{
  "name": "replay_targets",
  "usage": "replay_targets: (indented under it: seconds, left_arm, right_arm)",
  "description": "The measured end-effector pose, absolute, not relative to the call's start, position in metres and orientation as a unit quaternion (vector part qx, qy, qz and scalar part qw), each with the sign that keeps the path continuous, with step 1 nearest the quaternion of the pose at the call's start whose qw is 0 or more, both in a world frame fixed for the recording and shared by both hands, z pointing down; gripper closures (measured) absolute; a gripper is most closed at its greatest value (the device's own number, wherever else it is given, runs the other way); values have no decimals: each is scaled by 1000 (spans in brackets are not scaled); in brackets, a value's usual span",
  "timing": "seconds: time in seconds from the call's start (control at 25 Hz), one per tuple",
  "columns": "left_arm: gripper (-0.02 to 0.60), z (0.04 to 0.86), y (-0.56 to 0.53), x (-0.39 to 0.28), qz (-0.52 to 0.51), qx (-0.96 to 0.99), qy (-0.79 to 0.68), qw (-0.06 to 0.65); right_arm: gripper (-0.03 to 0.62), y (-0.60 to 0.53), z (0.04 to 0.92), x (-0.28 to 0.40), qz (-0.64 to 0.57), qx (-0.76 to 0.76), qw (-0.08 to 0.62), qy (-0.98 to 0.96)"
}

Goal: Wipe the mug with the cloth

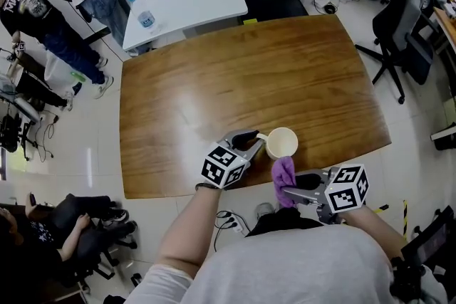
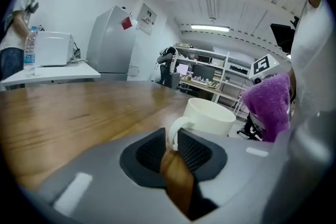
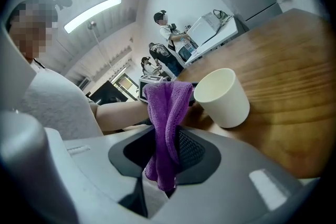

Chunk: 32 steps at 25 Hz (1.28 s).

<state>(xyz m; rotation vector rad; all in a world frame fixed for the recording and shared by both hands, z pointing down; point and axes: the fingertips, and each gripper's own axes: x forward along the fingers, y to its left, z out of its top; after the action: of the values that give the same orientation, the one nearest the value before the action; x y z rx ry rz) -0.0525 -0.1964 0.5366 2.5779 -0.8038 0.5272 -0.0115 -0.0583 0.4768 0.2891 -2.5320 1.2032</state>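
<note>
wooden table (image 1: 249, 67), left claw (image 1: 258, 139) gripping mug (image 1: 283, 143) handle, right claw (image 1: 286, 190) clutching purple cloth (image 1: 283, 171)

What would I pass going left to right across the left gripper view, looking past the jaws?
water bottle → white box on the far table → tall grey cabinet → mug → purple cloth

Glossy varnished wood is seen on the table (image 1: 214, 82); the mug (image 1: 282, 142) is shown smooth and faintly shiny; the purple cloth (image 1: 283, 171) is seen fluffy, matt; matt grey plastic is noted on the right gripper (image 3: 168, 145).
</note>
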Motion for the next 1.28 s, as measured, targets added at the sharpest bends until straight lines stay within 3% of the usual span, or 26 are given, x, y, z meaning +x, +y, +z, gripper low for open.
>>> replay_targets:
  seconds: [0.04,0.48,0.92,1.28]
  left_arm:
    - [531,536,-197,-51,191,920,-285,189]
    - [529,537,-187,-53,207,926,-263,177]
    - [528,537,-185,-53,205,929,-255,173]
    - [526,537,-182,-54,197,931,-255,174]
  right_arm:
    - [485,-60,478,-15,420,98,161,-888]
    - [485,-70,495,-58,439,59,170,-880]
    - [485,-94,540,-51,576,103,164,-794]
    - [485,-84,572,-42,590,119,204,-772]
